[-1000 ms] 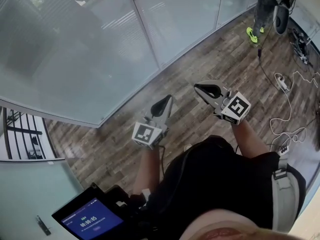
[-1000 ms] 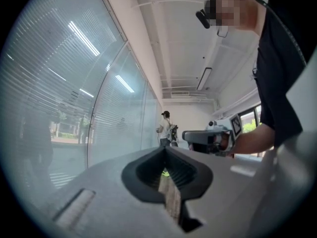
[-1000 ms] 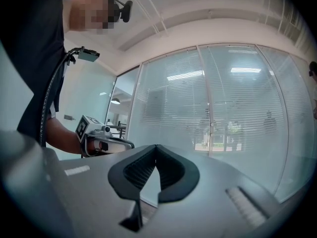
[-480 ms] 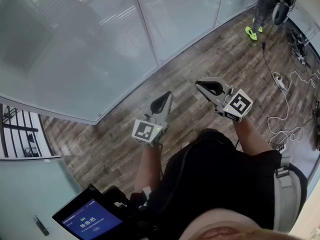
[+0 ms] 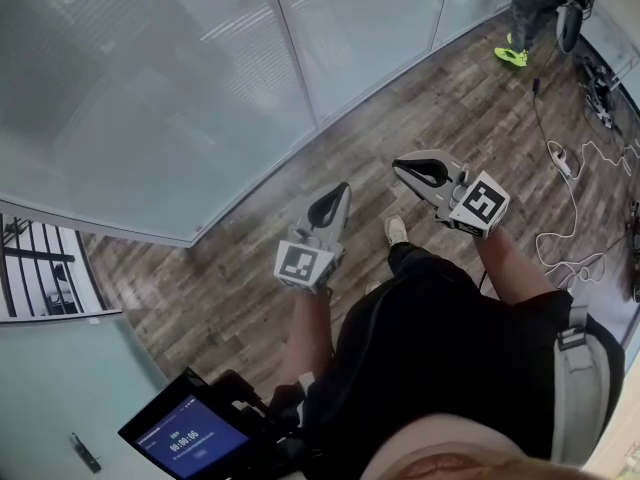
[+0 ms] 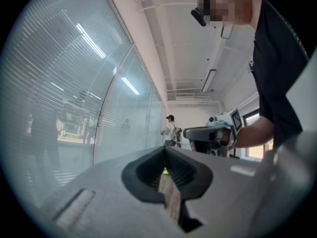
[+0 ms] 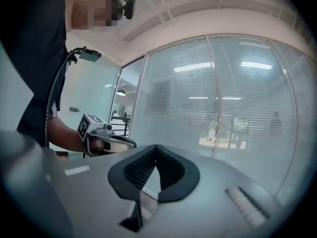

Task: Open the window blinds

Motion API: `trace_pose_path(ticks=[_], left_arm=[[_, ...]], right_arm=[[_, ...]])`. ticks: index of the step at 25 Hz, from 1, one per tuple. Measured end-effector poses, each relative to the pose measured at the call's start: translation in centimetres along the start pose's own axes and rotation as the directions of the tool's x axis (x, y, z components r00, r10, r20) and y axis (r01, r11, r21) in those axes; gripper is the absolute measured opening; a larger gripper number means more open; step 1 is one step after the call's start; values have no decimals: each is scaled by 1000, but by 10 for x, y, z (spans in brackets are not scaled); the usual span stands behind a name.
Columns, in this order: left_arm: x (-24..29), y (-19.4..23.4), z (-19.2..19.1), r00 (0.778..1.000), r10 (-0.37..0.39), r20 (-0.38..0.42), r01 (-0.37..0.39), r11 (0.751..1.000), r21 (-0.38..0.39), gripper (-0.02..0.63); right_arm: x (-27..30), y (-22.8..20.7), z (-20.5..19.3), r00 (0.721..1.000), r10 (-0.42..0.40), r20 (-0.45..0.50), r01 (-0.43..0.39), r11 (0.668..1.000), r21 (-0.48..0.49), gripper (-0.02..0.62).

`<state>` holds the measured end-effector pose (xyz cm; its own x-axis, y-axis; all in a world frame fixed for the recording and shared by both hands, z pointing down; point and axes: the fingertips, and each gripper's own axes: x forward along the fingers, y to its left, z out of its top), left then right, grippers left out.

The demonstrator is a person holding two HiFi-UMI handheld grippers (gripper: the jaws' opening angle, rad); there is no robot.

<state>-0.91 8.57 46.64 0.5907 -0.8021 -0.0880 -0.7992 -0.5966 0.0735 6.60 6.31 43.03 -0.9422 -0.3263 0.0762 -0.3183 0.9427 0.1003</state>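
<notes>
Since nothing is in hand yet, I carry both grippers level in front of me, just past the lit screen [image 5: 185, 436] at my waist. The left gripper [image 5: 342, 187] has its fingers [image 6: 144, 175] pressed together with nothing between them. The right gripper [image 5: 398, 165] beside it is the same: fingers [image 7: 130, 176] closed and empty. I judge I hold them shut and pointed ahead simply to walk up to the window. Below them is bare wooden floor [image 5: 250, 288]. Beyond it stands the glass wall [image 5: 300, 118], and the blinds [image 5: 235, 30] hang behind its panes, slats down across the glass, well apart from both grippers. I cannot make out a cord or wand to work them. Farther right, cables [image 5: 578, 193] trail over the floor, and another person [image 5: 535, 3] stands at the far end.
</notes>
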Motion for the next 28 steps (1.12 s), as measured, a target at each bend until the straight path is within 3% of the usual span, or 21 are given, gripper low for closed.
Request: trace_pose_path(ticks=[6,10,14,22,28], left_arm=[[2,22,3,998,56,20,-58,995,77,3],[7,38,13,994,111,11,-111,993,46,3],[19,59,21,989,148,20,-149,987,65,3],[90,94,31,972,235,-6,-234,968,86,3],[158,127,24,965,256,-51,-249,961,118,3]], right_arm=[[27,-7,10,998,65,20,-65,998,-22,6],[45,-17,15,992,118,36,-116,992,-44,6],[64,-39,17,987,152,53,-149,988,-48,6],[76,-122,8,972,213,94,-210,977,-43,6],[91,-196,-14,967,228,115,-229,973,-4,6]])
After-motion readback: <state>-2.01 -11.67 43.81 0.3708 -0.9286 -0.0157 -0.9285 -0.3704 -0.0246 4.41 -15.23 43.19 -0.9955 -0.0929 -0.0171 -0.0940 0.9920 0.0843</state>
